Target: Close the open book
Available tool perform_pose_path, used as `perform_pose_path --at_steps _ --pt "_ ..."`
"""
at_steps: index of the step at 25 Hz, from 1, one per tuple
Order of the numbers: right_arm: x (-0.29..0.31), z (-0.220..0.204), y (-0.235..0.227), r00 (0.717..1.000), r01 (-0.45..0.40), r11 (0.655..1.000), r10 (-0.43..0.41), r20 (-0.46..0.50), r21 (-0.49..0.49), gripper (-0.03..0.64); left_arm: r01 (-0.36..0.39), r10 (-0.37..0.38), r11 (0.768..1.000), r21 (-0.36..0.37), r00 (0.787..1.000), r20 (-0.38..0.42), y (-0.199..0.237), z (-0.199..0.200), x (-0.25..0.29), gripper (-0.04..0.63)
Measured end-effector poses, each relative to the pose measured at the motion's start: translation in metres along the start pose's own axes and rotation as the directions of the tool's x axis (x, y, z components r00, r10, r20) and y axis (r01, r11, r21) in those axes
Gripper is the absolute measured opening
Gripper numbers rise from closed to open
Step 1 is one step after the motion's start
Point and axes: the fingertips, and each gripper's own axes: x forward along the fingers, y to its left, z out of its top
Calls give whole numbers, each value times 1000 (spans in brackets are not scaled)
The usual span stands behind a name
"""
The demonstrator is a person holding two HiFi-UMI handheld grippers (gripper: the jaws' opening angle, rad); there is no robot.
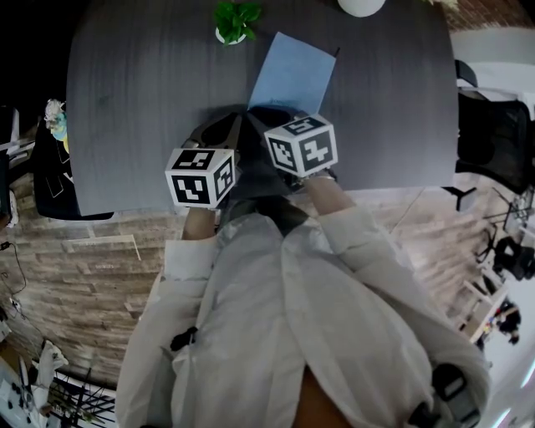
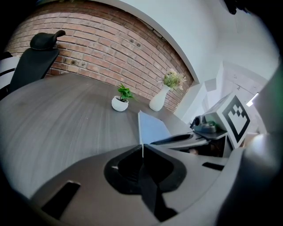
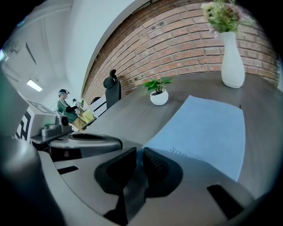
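A blue book [image 1: 292, 73] lies on the dark grey table [image 1: 134, 100], its near corner under my grippers. My left gripper [image 1: 232, 125] is shut; in the left gripper view a thin white edge of the blue cover [image 2: 152, 126] stands pinched between the jaws [image 2: 142, 152]. My right gripper [image 1: 272, 117] sits beside it at the same corner. In the right gripper view the blue cover [image 3: 208, 128] runs into the narrow slot between the ribbed pads [image 3: 138, 156], which close on it. Whether pages lie under the cover is hidden.
A small potted plant [image 1: 234, 23] and a white vase [image 3: 232, 57] stand at the table's far edge by a brick wall. Black office chairs [image 1: 493, 125] flank the table. The near table edge runs just below my grippers.
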Motion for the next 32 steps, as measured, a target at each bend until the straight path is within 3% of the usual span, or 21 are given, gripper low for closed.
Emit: perform_pose_path --at_steps 8,11,20,28,32 --pt "-6 0 2 1000 3 1000 -4 15 21 39 4 -4 1000 0 1000 13 -9 1 -3 11" --pt "-10 0 3 1000 7 1000 -7 17 10 80 6 -6 1000 5 1000 14 -13 2 -4 11" --pt "-35 3 -8 996 36 998 -40 82 43 94 37 -37 998 55 999 11 -35 6 -10 11" --pt "-70 7 -22 985 58 995 -71 159 82 93 79 -82 990 115 996 23 -63 21 -13 11" --pt "-92 13 -24 975 57 995 -74 211 87 93 152 -159 979 137 986 40 -80 33 -18 11"
